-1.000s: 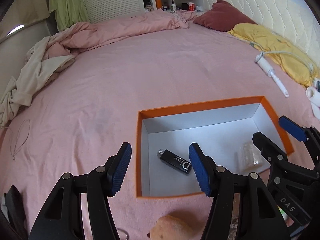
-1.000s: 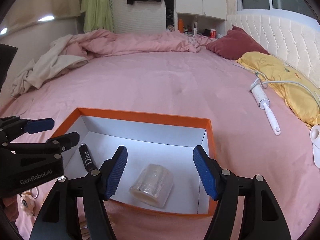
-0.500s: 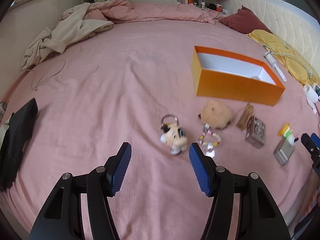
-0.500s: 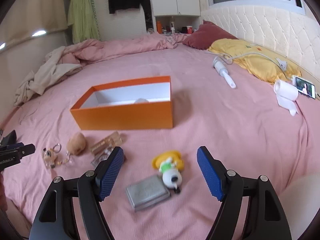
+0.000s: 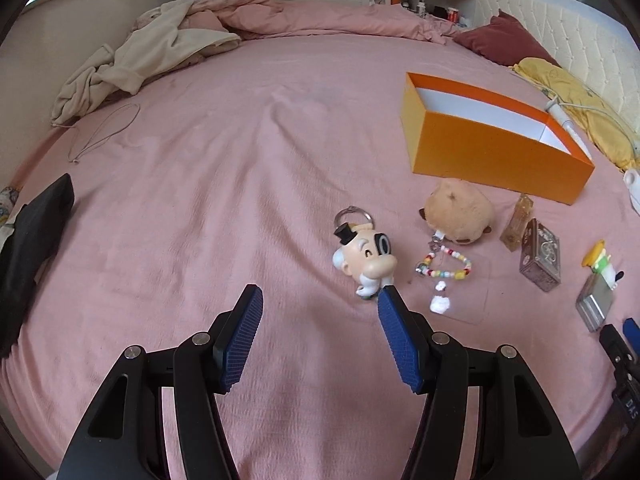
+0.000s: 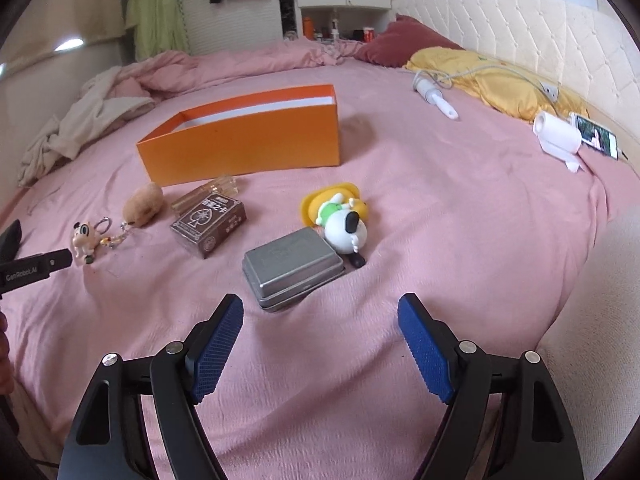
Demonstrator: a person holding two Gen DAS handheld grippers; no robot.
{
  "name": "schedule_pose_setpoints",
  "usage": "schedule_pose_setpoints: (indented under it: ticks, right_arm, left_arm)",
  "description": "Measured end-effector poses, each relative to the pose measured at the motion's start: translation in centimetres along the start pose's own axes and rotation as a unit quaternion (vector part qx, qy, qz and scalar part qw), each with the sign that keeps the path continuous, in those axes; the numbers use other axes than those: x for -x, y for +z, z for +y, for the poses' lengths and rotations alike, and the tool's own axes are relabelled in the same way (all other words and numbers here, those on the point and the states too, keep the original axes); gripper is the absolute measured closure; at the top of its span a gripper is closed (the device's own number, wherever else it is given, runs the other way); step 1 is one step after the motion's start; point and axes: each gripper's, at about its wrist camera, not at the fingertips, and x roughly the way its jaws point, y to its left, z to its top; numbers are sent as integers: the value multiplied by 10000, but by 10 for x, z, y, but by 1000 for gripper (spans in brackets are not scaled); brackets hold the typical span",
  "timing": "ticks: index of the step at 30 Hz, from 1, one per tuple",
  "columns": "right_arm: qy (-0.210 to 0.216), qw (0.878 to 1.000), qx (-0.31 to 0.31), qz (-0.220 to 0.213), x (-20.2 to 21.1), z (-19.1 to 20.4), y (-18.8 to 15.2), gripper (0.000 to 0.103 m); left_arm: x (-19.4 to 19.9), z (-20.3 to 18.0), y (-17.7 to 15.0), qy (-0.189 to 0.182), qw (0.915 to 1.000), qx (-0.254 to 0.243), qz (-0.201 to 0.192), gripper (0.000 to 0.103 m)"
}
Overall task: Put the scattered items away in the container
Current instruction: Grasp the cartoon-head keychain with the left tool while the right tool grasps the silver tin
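Note:
An orange box (image 5: 492,152) with a white inside stands on the pink bed; it also shows in the right wrist view (image 6: 244,146). In front of it lie a cartoon-head keychain (image 5: 366,258), a tan plush (image 5: 458,214) with a bead chain (image 5: 444,266), an amber bottle (image 5: 518,222), a brown card box (image 6: 208,224), a grey tin (image 6: 294,268) and a yellow-green-white toy (image 6: 340,216). My left gripper (image 5: 320,334) is open and empty just short of the keychain. My right gripper (image 6: 320,350) is open and empty just short of the tin.
Crumpled beige clothes (image 5: 148,60) and a pink duvet (image 5: 320,20) lie at the far side. A black item (image 5: 32,236) is at the left edge. A lint roller (image 6: 434,98), yellow pillow (image 6: 500,84), paper roll (image 6: 558,136) and phone (image 6: 596,140) lie right.
Both grippers have pulled back and down from over the box to the near side of the bed. The scattered items have come into view and grown closer.

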Motion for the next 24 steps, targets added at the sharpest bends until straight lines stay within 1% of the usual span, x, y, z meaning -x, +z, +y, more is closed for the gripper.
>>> schedule_pose_setpoints:
  ticks: [2, 4, 8, 12, 17, 18, 20, 21, 22, 23, 24]
  right_arm:
    - [4, 10000, -87, 18, -4, -3, 1, 23]
    - [-4, 10000, -45, 31, -8, -1, 2, 23]
    - [-98, 9994, 323, 48, -22, 16, 6, 23]
    - [-309, 9965, 775, -92, -34, 33, 5, 22]
    - [-306, 9958, 849, -172, -37, 35, 6, 23]
    - [-293, 9960, 828, -174, -37, 34, 6, 24]
    - [-317, 9954, 889, -194, -36, 36, 5, 24]
    - [-349, 9947, 943, -207, -37, 37, 4, 24]
    - [-376, 9942, 985, -225, -37, 38, 3, 24]
    - [-379, 9940, 1000, -241, -36, 39, 3, 24]
    - [-371, 9939, 1007, -251, -36, 39, 2, 24]
  left_arm:
    - [-3, 0, 2, -52, 10000, 17, 9, 42]
    - [-10, 0, 5, -89, 9999, 40, 94, 42]
    - [-21, 2, 11, -283, 9994, 138, 159, 42]
    - [-25, -4, 14, -331, 9994, 82, 74, 42]
    - [-21, -9, 19, -527, 9984, 70, -167, 42]
    - [-23, -8, 21, -561, 9982, 104, -160, 42]
    - [-34, -7, 22, -467, 9988, 165, 22, 42]
    - [-40, -6, 22, -403, 9989, 206, 135, 44]
    - [-47, -4, 22, -339, 9988, 248, 248, 48]
    - [-51, -3, 23, -247, 9989, 278, 274, 57]
    - [-50, 0, 23, -254, 9987, 365, 261, 63]
